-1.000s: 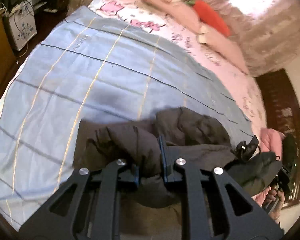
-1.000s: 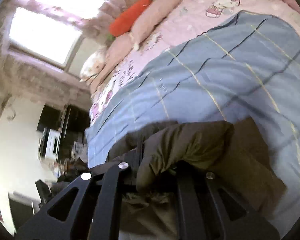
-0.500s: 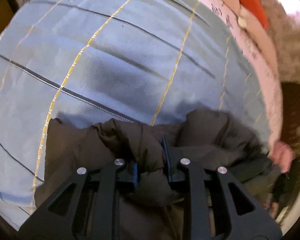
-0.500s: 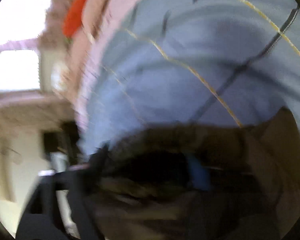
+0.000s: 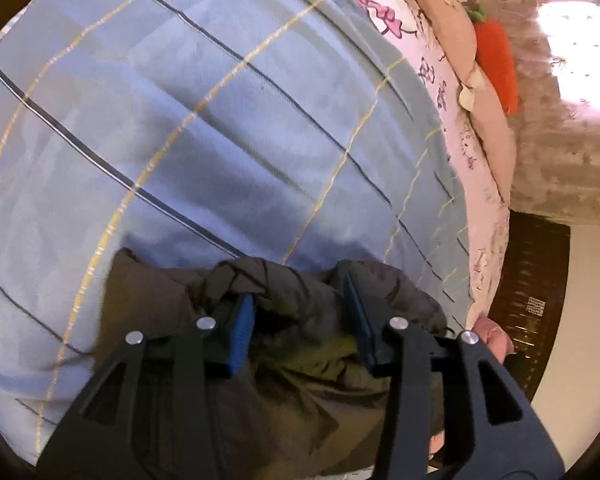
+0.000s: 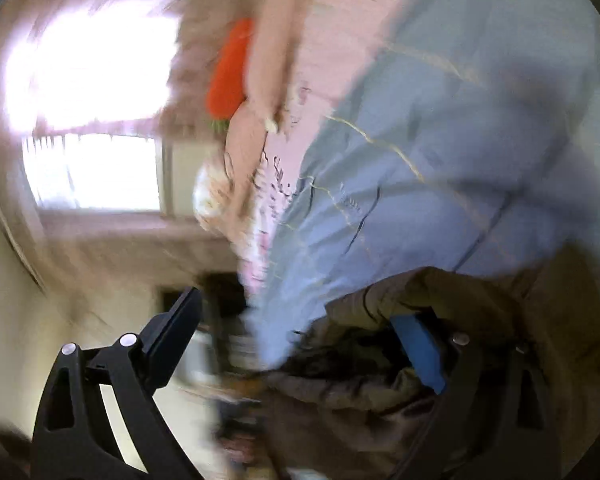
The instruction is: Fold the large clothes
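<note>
While left claw (image 5: 300, 328) opens | dark olive jacket (image 5: 300, 384) bunched between | right claw (image 6: 300, 344) wide

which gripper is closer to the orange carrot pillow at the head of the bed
Cannot tell. In each wrist view the carrot pillow lies far up the bed, while the left gripper, its jaws opening, and the wide-open right gripper both sit at the dark jacket.

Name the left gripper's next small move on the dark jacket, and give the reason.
Probably back the left gripper straight off the dark jacket. Its jaws are opening, with a bunched fold lying loosely between them, and the garment already rests on the blue checked blanket. The right gripper already stands wide open.
</note>
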Available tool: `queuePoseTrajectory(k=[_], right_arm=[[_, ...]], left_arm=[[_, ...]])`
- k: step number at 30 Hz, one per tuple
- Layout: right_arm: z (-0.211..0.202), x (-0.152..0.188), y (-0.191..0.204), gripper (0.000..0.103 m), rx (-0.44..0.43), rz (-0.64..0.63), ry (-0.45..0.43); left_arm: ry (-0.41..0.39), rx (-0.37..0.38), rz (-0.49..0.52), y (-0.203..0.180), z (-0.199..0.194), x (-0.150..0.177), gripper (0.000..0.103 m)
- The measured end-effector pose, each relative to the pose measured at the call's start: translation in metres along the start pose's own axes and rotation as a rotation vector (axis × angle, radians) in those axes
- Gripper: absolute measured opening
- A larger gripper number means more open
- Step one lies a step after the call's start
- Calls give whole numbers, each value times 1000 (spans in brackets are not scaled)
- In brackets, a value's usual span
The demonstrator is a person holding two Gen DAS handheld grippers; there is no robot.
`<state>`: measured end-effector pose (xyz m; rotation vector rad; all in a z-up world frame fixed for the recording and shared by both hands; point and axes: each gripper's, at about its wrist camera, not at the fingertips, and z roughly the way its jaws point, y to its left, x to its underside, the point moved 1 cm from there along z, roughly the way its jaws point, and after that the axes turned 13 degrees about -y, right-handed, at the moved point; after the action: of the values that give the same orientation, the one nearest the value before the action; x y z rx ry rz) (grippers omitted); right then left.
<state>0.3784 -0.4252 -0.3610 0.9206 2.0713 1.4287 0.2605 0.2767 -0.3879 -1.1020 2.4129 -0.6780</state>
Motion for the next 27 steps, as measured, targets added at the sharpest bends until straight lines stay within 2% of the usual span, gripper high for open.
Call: queuePoseTrajectory(k=[1, 2, 3, 4, 7, 8, 11, 12, 15, 17, 20, 23, 25, 26, 27], right_arm=[[2, -4, -13, 94, 6, 80, 12], [2, -6, -18, 94, 23, 99, 8], [3, -6, -17, 96, 38, 89, 4], [3, -5, -15, 98, 46, 80, 4], [3, -5, -11, 98, 39, 90, 15], [5, -7, -13, 98, 40, 102, 22], [8, -11, -11, 99, 83, 164, 83], [8, -12, -10, 99, 104, 174, 98], [1, -8, 4, 100, 141, 195, 139], [-8, 0, 22, 102, 164, 184, 181], [-27, 10, 46, 102, 160, 165, 212], [-62, 15, 86, 102, 141, 78, 219], [-82, 20, 109, 102, 129, -26, 191], [-89, 26, 121, 102, 126, -112, 180], [-92, 39, 130, 102, 165, -236, 174]], left_arm=[[-3, 5, -9, -1, -10, -1, 45], [-22, 13, 1, -6, -23, 0, 47], [-48, 9, 31, -12, -34, 1, 53], [-138, -38, 123, -25, -59, 3, 62], [-364, -213, 404, -66, -114, 21, 77], [-382, -208, 458, -76, -125, 32, 77], [-243, -96, 573, -100, -116, 75, 77], [-152, -81, 627, -107, -95, 98, 77], [-24, -103, 715, -108, -41, 138, 67], [40, -160, 726, -97, 5, 156, 59], [25, -211, 721, -84, 33, 158, 66], [8, -219, 691, -81, 39, 149, 69], [-7, -229, 698, -86, 38, 145, 69], [-18, -232, 709, -88, 38, 146, 69], [-26, -241, 715, -91, 39, 144, 69]])
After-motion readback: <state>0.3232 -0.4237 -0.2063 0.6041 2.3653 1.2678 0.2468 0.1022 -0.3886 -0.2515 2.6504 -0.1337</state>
